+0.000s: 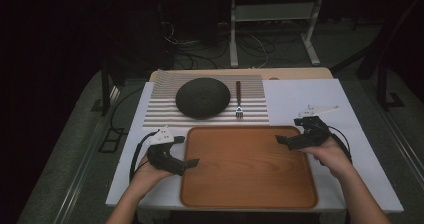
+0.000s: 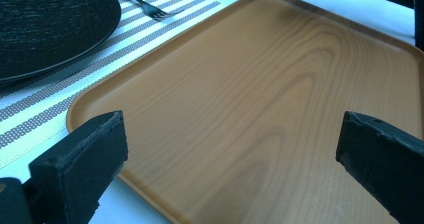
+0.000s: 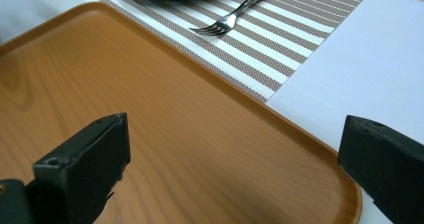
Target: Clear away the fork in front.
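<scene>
Right now the wooden tray (image 1: 248, 174) lies flat on the white table cover (image 1: 310, 96), at the near edge, w/ both grippers at its two far corners. Left gripper (image 1: 186, 151) sits at the tray's far-left corner, jaws spread wide, holding nothing; one jaw reaches over the tray's left rim, the other sits nearer the corner. In the left gripper view the tray's bare wood (image 2: 260, 109) spreads between and beyond the two black jaws, its rim passing just by the left jaw.

Right gripper (image 1: 290, 139) is at the far-right corner, jaws likewise wide apart and empty (pointing inward over the rim). In the right gripper view the tray's rounded corner (image 3: 345, 194) falls between the jaws, w/ the right jaw over the white cover.

Beyond the tray, on the striped placemat (image 1: 255, 111), lie a dark round plate (image 1: 202, 98) and a fork (image 1: 239, 101) just right of it, both apart from the tray and well clear of either gripper.
</scene>
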Available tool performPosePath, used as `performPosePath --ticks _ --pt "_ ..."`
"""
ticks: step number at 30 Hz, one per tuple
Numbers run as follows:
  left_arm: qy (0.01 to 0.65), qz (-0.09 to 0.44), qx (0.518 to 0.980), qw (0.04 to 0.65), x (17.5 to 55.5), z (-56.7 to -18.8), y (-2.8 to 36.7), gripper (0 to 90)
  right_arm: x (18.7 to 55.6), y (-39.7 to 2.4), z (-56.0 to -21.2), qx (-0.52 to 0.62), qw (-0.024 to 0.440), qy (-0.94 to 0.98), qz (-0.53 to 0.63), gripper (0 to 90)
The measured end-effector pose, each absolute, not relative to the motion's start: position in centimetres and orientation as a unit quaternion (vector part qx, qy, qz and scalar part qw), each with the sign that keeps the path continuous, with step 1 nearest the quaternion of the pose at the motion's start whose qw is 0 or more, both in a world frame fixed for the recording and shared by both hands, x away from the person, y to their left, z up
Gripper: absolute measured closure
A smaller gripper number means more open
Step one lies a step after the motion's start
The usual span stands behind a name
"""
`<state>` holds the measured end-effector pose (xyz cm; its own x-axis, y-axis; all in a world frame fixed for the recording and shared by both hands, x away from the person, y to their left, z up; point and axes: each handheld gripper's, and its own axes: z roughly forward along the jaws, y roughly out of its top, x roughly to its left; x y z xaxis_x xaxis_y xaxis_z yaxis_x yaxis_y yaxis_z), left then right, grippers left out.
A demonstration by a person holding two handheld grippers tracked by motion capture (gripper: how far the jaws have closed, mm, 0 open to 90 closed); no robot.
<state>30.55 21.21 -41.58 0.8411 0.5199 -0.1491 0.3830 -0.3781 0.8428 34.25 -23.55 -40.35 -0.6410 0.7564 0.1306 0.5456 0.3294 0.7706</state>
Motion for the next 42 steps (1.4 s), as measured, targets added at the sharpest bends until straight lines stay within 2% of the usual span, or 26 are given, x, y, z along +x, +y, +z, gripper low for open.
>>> performPosePath --ticks 28,42 --pt "0.270 0.078 0.828 0.485 30.4 -41.6 21.0 0.0 38.1 -21.3 -39.0 0.406 0.122 0.809 0.408 0.5" --pt "0.269 0.081 0.828 0.485 30.3 -41.5 21.1 0.0 41.9 -19.1 -38.5 0.414 0.121 0.814 0.389 0.5"
